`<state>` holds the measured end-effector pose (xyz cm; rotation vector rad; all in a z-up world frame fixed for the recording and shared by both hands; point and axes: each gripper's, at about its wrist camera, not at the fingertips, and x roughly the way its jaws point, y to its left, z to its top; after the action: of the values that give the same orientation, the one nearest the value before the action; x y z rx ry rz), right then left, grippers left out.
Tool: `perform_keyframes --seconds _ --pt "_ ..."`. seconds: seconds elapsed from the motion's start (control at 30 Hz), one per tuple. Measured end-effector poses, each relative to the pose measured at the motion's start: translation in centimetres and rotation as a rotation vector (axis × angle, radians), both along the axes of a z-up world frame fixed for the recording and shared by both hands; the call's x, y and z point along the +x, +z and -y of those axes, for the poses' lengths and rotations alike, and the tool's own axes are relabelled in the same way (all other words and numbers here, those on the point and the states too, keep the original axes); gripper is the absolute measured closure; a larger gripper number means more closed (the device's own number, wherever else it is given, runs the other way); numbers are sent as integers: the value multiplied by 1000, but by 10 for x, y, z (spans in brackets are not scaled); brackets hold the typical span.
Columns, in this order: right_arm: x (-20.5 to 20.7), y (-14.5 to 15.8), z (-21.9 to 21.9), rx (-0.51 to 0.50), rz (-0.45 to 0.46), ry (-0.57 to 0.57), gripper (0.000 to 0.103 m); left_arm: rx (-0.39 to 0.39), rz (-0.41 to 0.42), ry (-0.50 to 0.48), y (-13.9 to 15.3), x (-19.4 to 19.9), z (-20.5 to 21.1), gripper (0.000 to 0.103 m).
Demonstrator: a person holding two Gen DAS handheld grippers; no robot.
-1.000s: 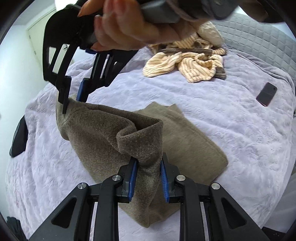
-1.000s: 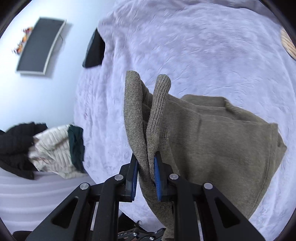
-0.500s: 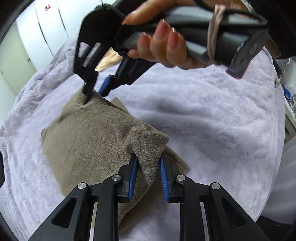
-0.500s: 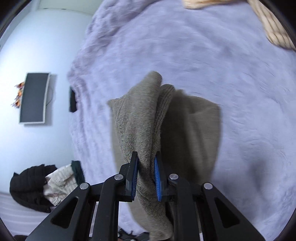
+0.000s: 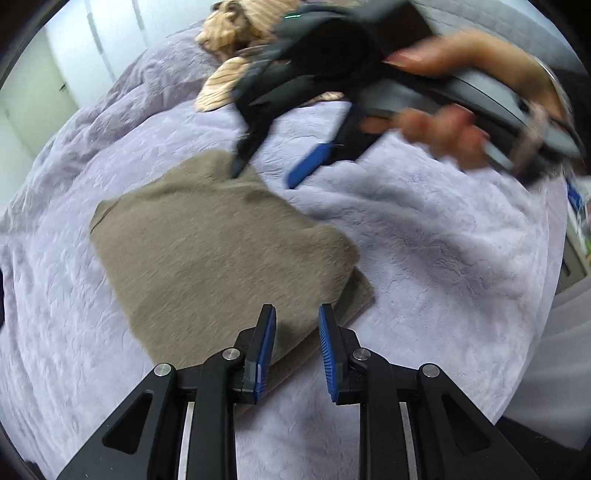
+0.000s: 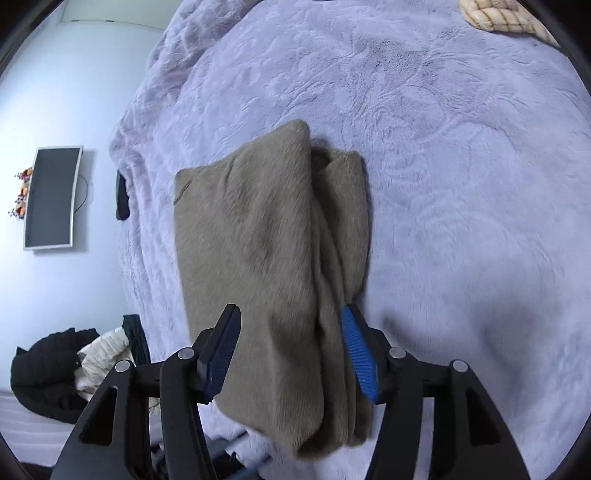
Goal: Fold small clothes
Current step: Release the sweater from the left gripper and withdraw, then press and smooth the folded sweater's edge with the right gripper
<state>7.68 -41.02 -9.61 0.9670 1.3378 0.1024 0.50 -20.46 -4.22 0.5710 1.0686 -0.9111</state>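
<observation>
A taupe knit garment [image 5: 218,254] lies folded flat on the lilac bedspread [image 5: 443,258]; it also shows in the right wrist view [image 6: 273,258], with a bunched fold along its right side. My left gripper [image 5: 295,325] is open and empty just above the garment's near edge. My right gripper [image 6: 291,325] is open, its fingers spread to either side of the garment's near end; in the left wrist view it [image 5: 266,173] hovers at the garment's far corner, held by a hand [image 5: 461,122].
A cream striped garment [image 5: 236,48] lies bunched at the far side of the bed, also seen in the right wrist view [image 6: 506,14]. A wall monitor [image 6: 51,195] and a pile of dark and white clothes [image 6: 74,369] lie beyond the bed's left edge.
Both grippers have opened and let go of the taupe garment. It has dropped from being held up to lying folded on the bedspread.
</observation>
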Motion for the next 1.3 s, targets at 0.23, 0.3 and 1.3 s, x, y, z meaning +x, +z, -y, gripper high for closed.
perform_keyframes --seconds 0.23,0.3,1.3 --pt "-63 14 -28 25 -10 4 42 4 -91 239 6 50 -47 29" --pt "-72 8 -34 55 -19 -12 44 25 -137 308 -3 63 -56 29" --pt "-62 9 -79 -136 -71 150 97 136 -321 414 -49 100 -74 29"
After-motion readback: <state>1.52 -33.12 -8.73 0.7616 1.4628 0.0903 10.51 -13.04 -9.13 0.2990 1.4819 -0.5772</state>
